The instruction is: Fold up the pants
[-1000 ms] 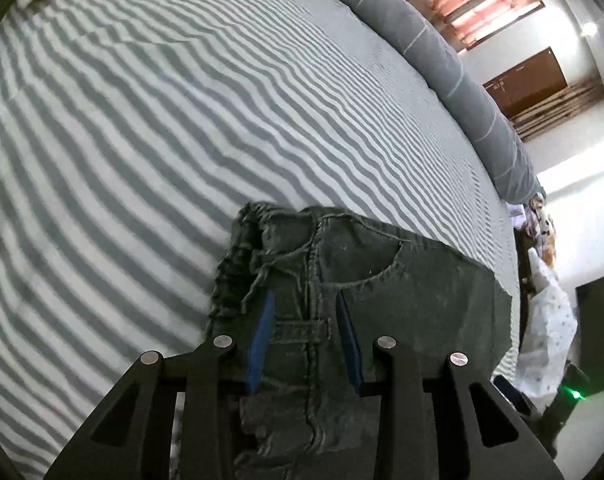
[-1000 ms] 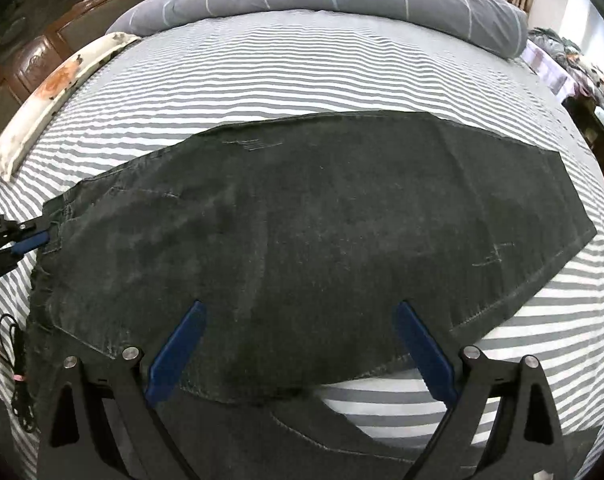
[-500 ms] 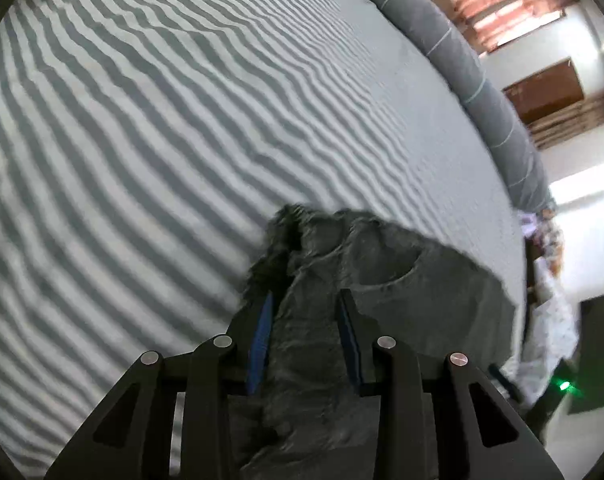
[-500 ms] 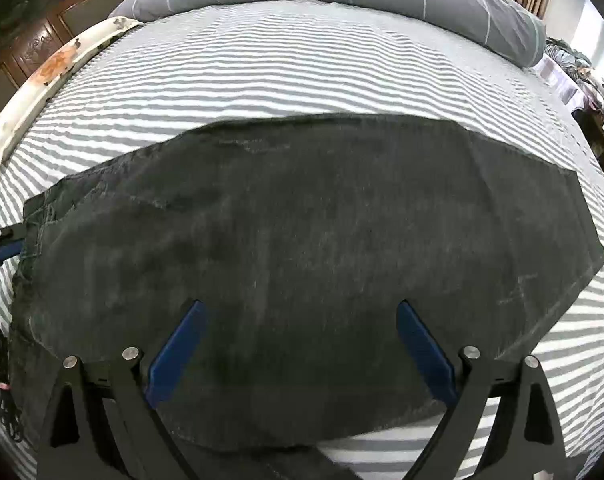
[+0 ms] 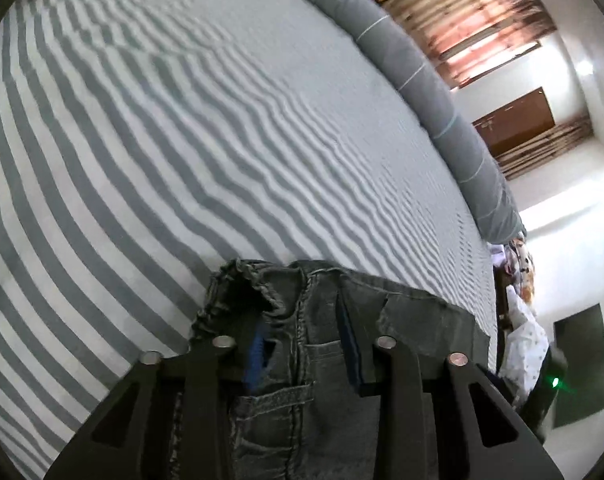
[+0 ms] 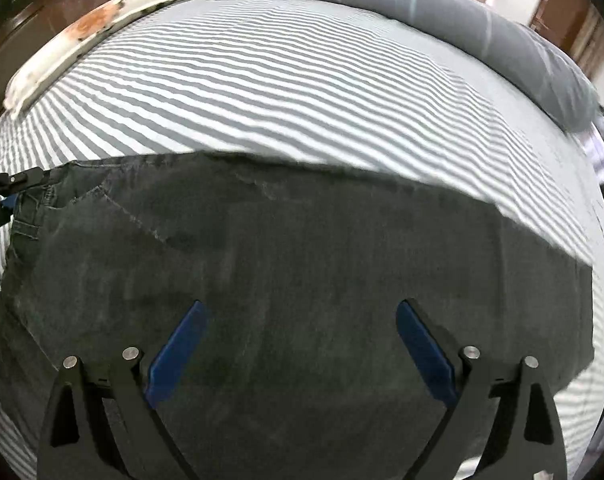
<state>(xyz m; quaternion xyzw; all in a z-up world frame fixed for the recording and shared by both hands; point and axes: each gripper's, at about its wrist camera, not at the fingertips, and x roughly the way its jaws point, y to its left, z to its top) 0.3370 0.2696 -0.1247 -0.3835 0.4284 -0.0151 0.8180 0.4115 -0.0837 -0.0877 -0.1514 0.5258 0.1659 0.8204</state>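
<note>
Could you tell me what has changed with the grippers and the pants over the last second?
The left gripper has just been closing its jaws on the waistband of the pants, with the denim bunched between the pads. The right gripper has slid across the pants toward the waist, so the bare sheet once between its fingers is now covered by denim. The right gripper's jaws stay wide open, and the pants still lie flat on the striped bed.

bed: striped sheet (image 5: 182, 152) | grey bolster (image 5: 422, 80) | white walls (image 5: 574, 200) | wooden door (image 5: 514, 120)
</note>
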